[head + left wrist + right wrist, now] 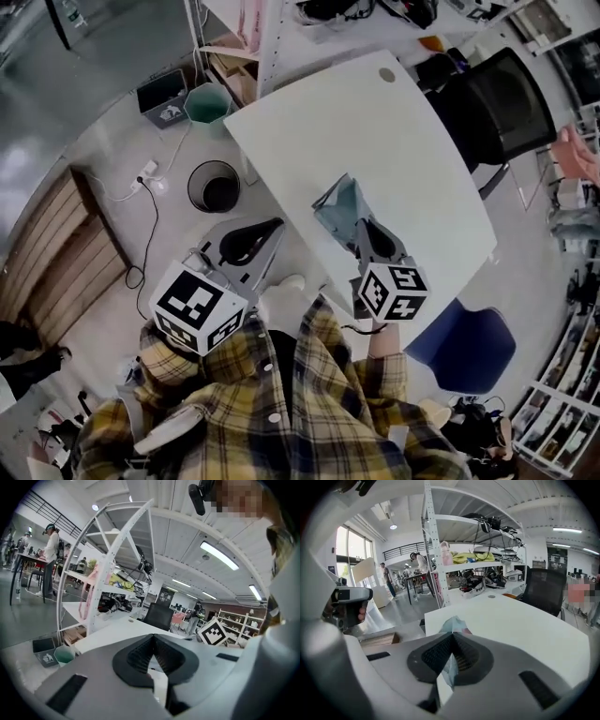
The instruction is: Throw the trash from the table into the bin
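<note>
My right gripper (pixel 361 225) is shut on a crumpled pale blue-green wrapper (pixel 341 206), held just above the white table (pixel 403 141) near its front edge. In the right gripper view the wrapper (pixel 452 622) sticks out past the closed pads (pixel 440 651) of that gripper (pixel 452 637). My left gripper (pixel 275 227) hangs over the floor left of the table with its jaws shut and nothing between them; the left gripper view shows the same of this gripper (pixel 153 637). A round black bin (pixel 214 186) stands on the floor beside the table's left corner.
A green bin (pixel 208 103) and a grey box (pixel 161 97) stand further back on the floor. A black chair (pixel 502 103) is at the table's right, a blue seat (pixel 464 342) near me. A wooden pallet (pixel 56 253) and a cable (pixel 145 234) lie at the left.
</note>
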Motion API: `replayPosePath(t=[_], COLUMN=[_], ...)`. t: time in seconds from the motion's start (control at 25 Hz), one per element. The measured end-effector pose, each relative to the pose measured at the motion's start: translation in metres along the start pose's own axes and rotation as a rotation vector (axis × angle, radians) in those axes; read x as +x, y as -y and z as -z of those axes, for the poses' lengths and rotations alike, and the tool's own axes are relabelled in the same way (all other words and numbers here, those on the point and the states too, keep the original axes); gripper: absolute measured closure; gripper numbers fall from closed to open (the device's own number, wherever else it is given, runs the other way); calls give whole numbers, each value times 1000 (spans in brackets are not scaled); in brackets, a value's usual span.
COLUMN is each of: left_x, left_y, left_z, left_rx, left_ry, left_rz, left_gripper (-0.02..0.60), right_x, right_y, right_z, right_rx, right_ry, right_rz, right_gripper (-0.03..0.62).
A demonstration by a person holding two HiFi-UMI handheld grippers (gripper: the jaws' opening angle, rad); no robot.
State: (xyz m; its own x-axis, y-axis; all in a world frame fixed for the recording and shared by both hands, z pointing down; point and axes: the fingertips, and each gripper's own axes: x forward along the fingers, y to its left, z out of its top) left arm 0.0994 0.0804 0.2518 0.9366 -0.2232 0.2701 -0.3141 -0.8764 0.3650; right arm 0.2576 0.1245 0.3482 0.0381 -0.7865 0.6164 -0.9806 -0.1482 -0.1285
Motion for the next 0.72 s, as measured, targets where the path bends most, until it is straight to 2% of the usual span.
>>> replayPosePath(t=[0.48, 0.72], left_x=[-120, -171], left_y=[-206, -275], left_z=[-35, -25], left_rx=[-37, -105], left_ry=[51, 56], left_rz=[-169, -283], left_gripper=[574, 574], right_x=[147, 208], right_y=[-194, -272], right_z=[-75, -79], right_rx=[-82, -141], right_ry=[-14, -74], right_rz=[-150, -260], right_gripper=[595, 595])
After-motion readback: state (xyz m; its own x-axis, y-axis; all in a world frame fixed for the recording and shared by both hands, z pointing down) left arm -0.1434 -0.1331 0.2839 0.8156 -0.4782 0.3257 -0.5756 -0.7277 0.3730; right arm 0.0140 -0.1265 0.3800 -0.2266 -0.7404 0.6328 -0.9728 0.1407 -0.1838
